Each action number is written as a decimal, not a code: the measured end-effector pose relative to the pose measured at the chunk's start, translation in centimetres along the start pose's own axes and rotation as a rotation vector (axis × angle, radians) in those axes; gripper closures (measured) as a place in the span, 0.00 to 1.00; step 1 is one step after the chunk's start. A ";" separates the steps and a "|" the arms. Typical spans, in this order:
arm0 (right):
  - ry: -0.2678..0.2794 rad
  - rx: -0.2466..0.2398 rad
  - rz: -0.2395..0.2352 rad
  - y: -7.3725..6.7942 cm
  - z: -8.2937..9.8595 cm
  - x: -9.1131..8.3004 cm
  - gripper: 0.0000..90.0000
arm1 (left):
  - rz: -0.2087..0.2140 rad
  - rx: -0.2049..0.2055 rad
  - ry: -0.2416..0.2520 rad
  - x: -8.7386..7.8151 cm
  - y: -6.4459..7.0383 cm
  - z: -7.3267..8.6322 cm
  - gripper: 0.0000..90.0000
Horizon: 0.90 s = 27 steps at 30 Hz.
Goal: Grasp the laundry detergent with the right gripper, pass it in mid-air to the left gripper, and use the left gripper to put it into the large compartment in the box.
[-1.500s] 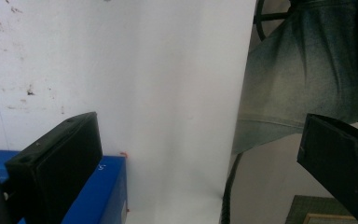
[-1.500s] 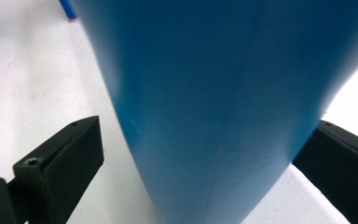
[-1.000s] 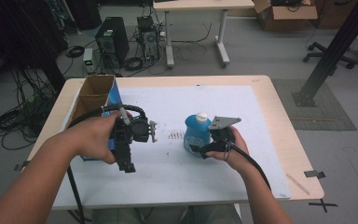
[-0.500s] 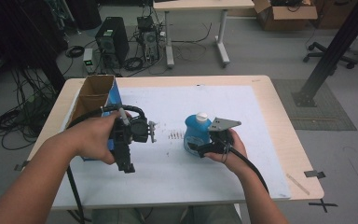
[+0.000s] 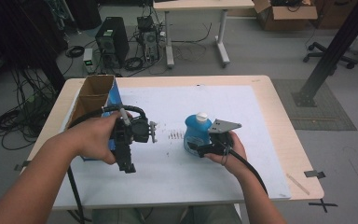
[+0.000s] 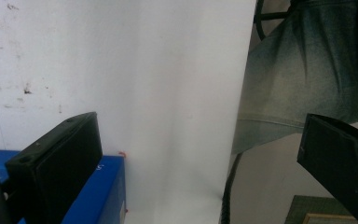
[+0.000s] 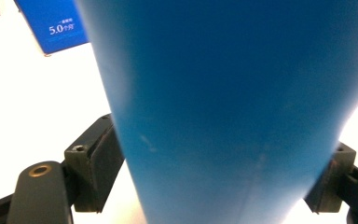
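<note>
Right tool (image 5: 200,148) pinches the blue bottle (image 5: 196,133) low on its body — smooth plastic, likely slippery, so that firm squeeze suits; left tool (image 5: 127,161) hangs spread.

You have a white sheet (image 5: 242,116) spread over most of the tabletop (image 5: 279,112), with a few small dark marks (image 5: 176,136) near its middle. An open cardboard box (image 5: 93,95) with a blue side stands at the tabletop's left edge. Beyond it, on the floor, sit a computer tower (image 5: 112,44), tangled cables (image 5: 9,123) and another table's legs (image 5: 223,37). A second cardboard box (image 5: 286,11) lies far right, near an office chair's base (image 5: 331,51).
</note>
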State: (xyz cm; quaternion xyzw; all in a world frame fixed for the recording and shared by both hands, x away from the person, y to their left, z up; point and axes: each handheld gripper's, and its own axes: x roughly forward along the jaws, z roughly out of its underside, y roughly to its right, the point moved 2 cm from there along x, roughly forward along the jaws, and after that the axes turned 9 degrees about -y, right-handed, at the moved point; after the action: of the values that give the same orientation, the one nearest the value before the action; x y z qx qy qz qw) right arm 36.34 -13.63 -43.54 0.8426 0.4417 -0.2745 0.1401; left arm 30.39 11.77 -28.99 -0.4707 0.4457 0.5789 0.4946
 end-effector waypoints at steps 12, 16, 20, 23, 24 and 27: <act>0.020 0.002 0.009 -0.1 0.1 0.1 0.29 | -0.002 0.000 -0.002 -0.1 0.1 0.0 0.00; 0.020 0.000 0.009 -0.2 0.1 0.2 0.33 | -0.002 -0.002 0.002 -0.1 0.0 0.0 0.00; 0.026 -0.006 0.013 -0.2 0.1 0.2 0.36 | -0.002 -0.001 -0.002 -0.1 0.0 0.1 0.00; 0.031 -0.009 0.012 -0.3 0.2 0.2 0.42 | -0.002 -0.001 -0.001 0.0 0.0 0.1 0.00; 0.031 -0.011 0.011 -0.3 0.2 0.3 0.44 | -0.002 -0.002 0.001 0.0 0.0 0.1 0.00; 0.038 -0.013 0.014 -0.2 0.3 0.3 0.47 | -0.002 -0.002 -0.002 0.0 0.0 0.0 0.00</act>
State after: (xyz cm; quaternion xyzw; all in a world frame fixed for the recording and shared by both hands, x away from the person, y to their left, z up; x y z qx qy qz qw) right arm 36.20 -13.46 -43.93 0.8497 0.4403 -0.2545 0.1390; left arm 30.37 11.78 -28.95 -0.4710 0.4442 0.5793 0.4952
